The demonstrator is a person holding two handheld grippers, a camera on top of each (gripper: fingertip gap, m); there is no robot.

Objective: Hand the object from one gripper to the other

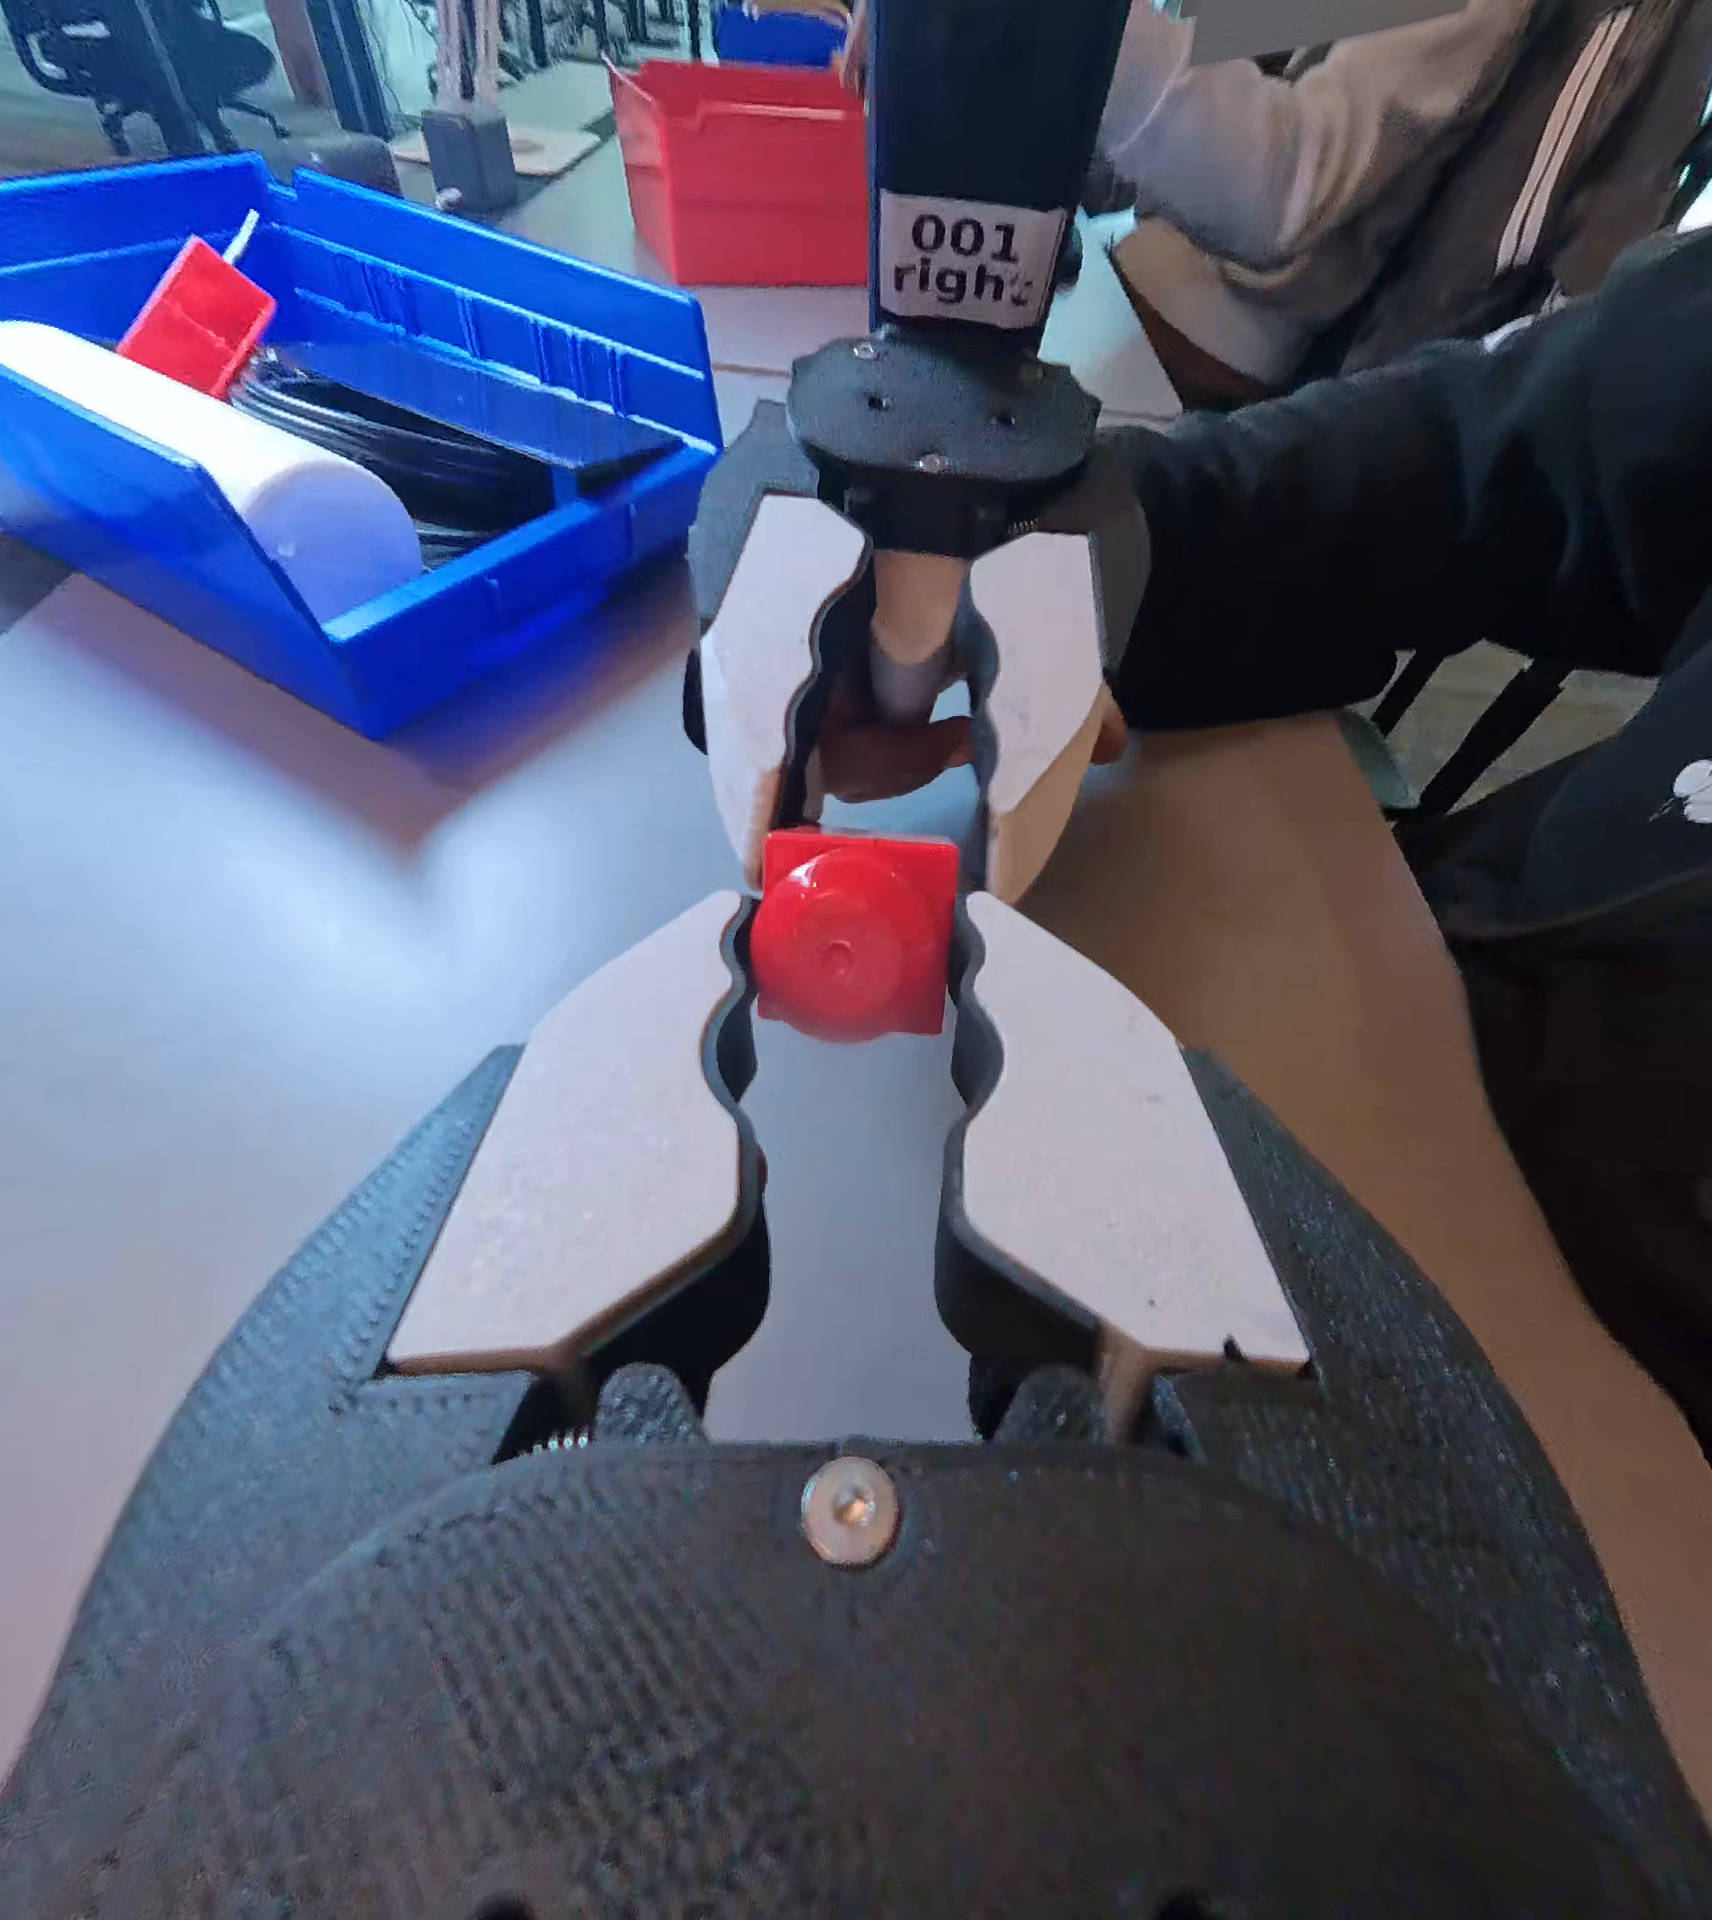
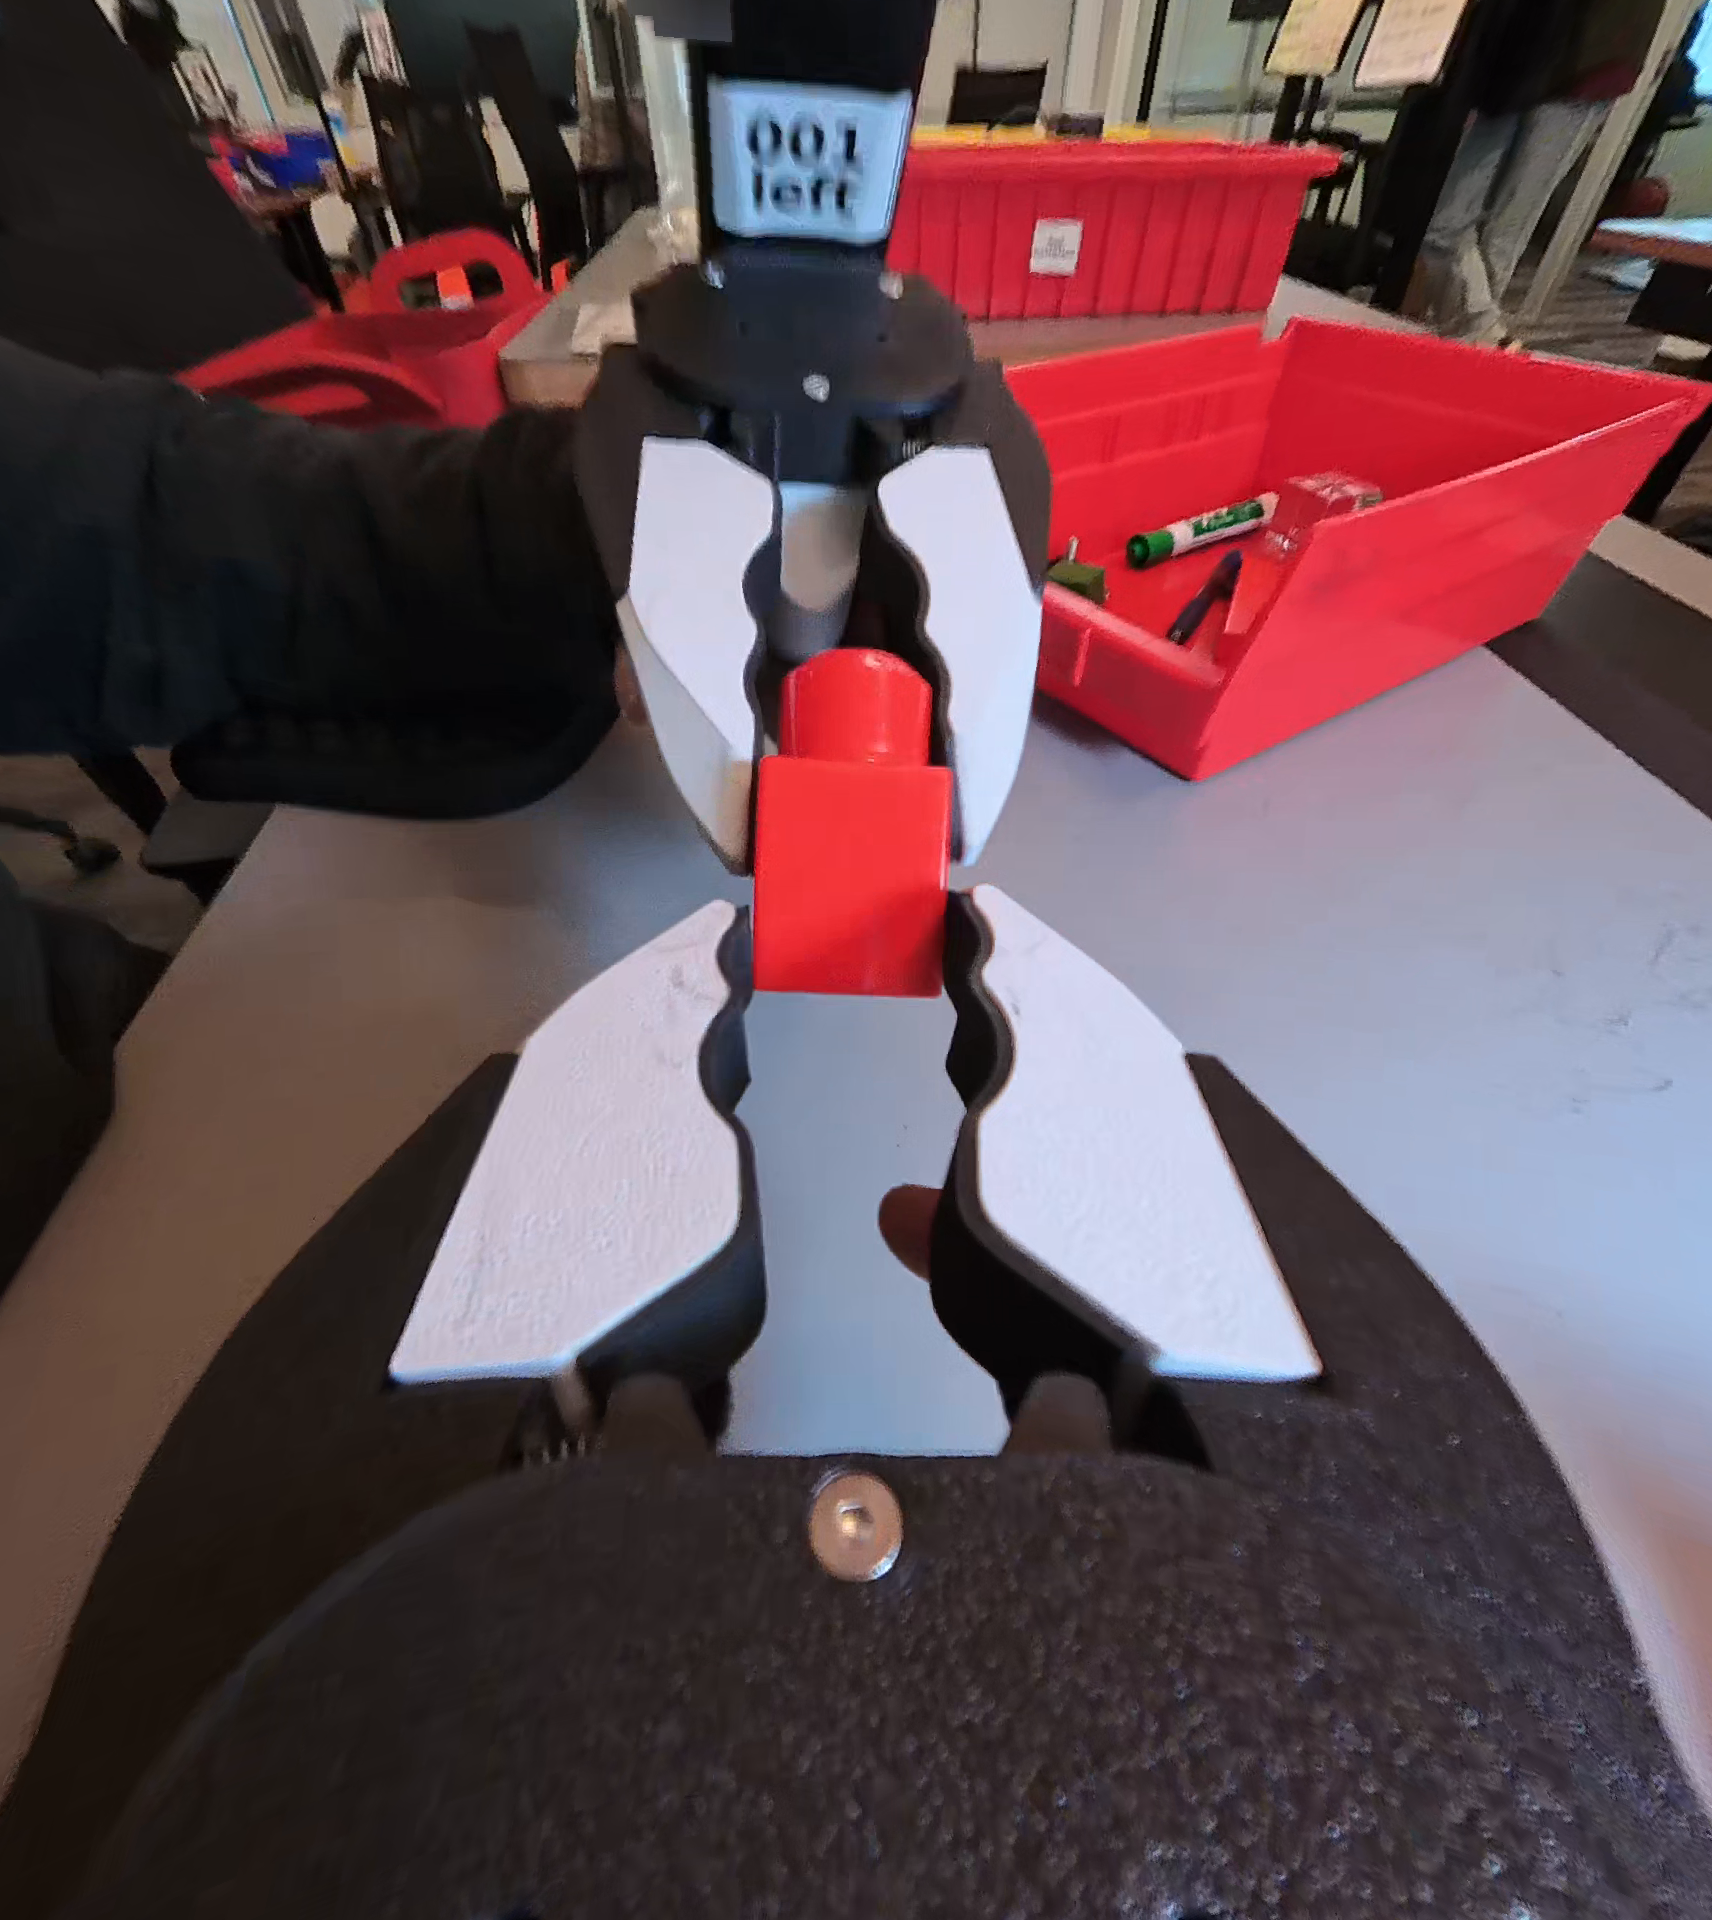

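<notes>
A red toy block [image 1: 847, 945] with a round stud on one end hangs in the air above the grey table [image 1: 208, 935], held between two grippers that face each other tip to tip. My left gripper [image 1: 852, 925] is shut on its stud end, with both pads against its sides. My right gripper [image 2: 850, 914] is shut on the block's square end [image 2: 847, 883]. The right gripper [image 1: 878, 821] also shows in the left wrist view, and the left gripper [image 2: 852, 821] shows in the right wrist view, with the stud lying between its fingers.
A blue bin [image 1: 156, 499] with a white roll [image 1: 208, 436] and a small red box [image 1: 197, 312] stands on the left. A red bin [image 2: 1454, 623] holds a green marker [image 2: 1200, 530]. The person's black sleeves [image 1: 1403, 520] reach in. The table edge [image 1: 1351, 935] runs close by. My two grippers' fingertips are within a few centimetres of each other.
</notes>
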